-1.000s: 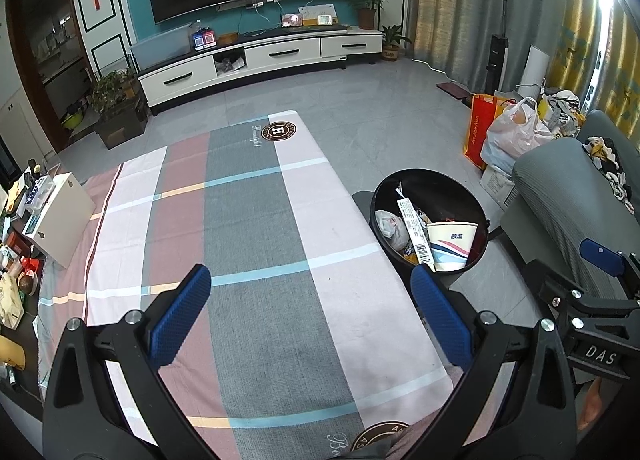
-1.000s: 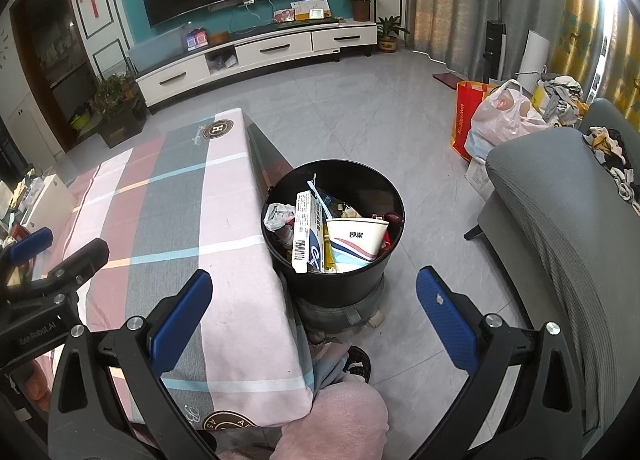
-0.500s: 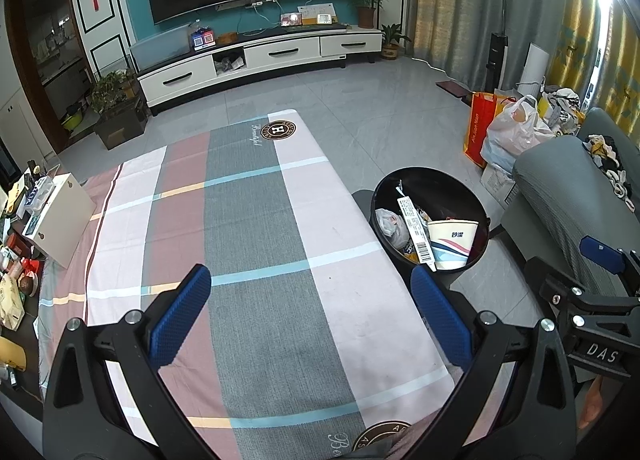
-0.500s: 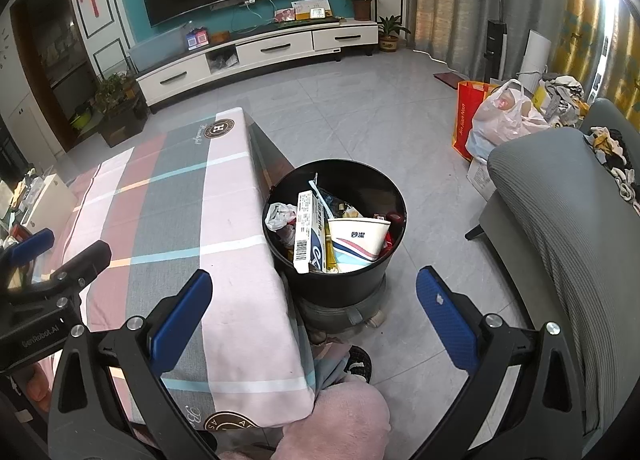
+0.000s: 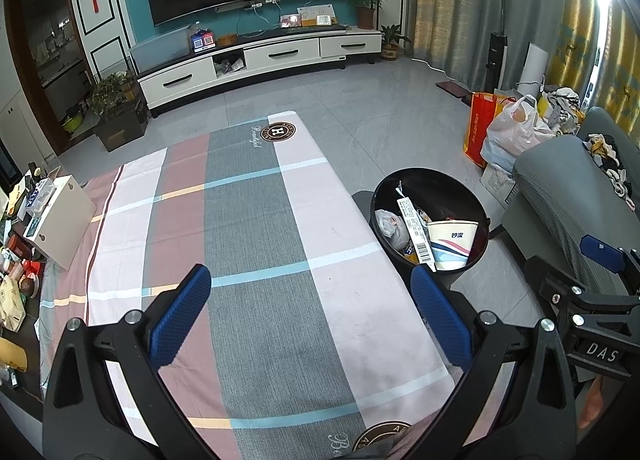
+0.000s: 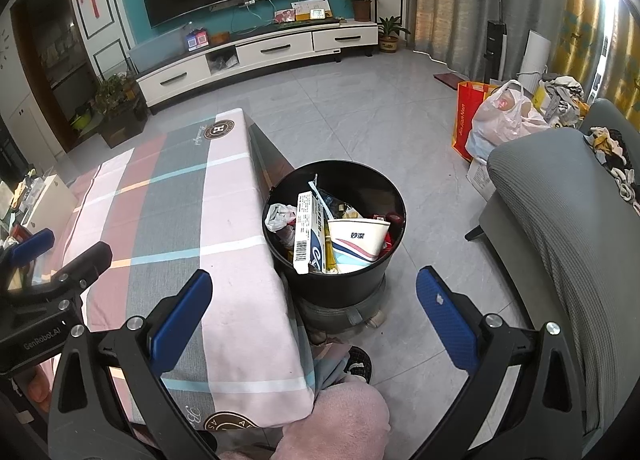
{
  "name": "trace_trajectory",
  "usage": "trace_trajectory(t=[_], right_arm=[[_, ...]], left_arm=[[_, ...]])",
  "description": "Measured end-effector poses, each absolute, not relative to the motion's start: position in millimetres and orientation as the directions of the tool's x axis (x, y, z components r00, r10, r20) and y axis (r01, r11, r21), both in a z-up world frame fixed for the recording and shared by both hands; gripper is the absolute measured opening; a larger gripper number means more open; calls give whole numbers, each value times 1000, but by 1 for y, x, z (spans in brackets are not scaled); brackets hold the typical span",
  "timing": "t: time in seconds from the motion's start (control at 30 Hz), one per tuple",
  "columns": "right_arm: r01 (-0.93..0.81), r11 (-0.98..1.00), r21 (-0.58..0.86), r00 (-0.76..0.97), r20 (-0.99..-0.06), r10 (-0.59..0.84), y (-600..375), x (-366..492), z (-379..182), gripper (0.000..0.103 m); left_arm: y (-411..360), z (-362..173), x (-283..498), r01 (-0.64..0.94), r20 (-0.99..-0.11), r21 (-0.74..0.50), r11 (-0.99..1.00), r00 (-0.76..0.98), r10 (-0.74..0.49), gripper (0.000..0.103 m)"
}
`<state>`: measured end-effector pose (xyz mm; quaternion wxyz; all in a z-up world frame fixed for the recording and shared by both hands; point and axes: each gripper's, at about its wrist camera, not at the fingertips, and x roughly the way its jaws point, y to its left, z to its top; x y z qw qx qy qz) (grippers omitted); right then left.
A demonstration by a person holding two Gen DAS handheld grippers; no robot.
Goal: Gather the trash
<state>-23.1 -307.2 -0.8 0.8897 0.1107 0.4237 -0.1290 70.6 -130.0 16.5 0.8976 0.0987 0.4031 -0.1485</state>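
Both grippers empty, jaws wide apart: left gripper [image 5: 310,310] over the striped tabletop [image 5: 256,228], right gripper [image 6: 314,310] over the tabletop edge and floor, trash bin [image 6: 340,284] ahead at 12 o'clock.

Risks, as I judge them: bin is packed high, so dropping more in could tip the paper cup [image 6: 358,238] or the barcode box [image 6: 306,238] over the rim. The bin sits on a low wheeled base, touching or just beside the tabletop cloth; a bump from a gripper could roll it away. No loose trash visible on the tabletop, so the next target is unclear; clutter at 9 o'clock in the left view could be grabbed by mistake.

Bin contents: cup, box, crumpled white plastic [image 6: 280,216], wrappers, something red at the back. In the left view the bin [image 5: 430,184] sits at 2 o'clock. White plastic bag [image 6: 504,116] by the sofa is full, contents unclear.
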Motion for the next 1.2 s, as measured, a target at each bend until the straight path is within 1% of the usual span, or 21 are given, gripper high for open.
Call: trace_trajectory(t=[0.37, 0.47, 0.8, 1.2], right_arm=[[326, 942, 85, 609, -781, -140, -310, -21, 2, 100], [329, 940, 88, 608, -781, -140, -312, -22, 3, 100], [333, 939, 89, 609, -781, -142, -314, -22, 3, 100], [330, 940, 88, 612, -778, -142, -314, -23, 4, 100]], left_arm=[[-130, 19, 73, 367, -751, 43, 929, 625, -212, 100], [-133, 19, 70, 366, -742, 65, 928, 640, -201, 100], [-135, 19, 69, 370, -741, 78, 926, 642, -194, 100], [-133, 18, 69, 359, -747, 66, 931, 636, -192, 100]])
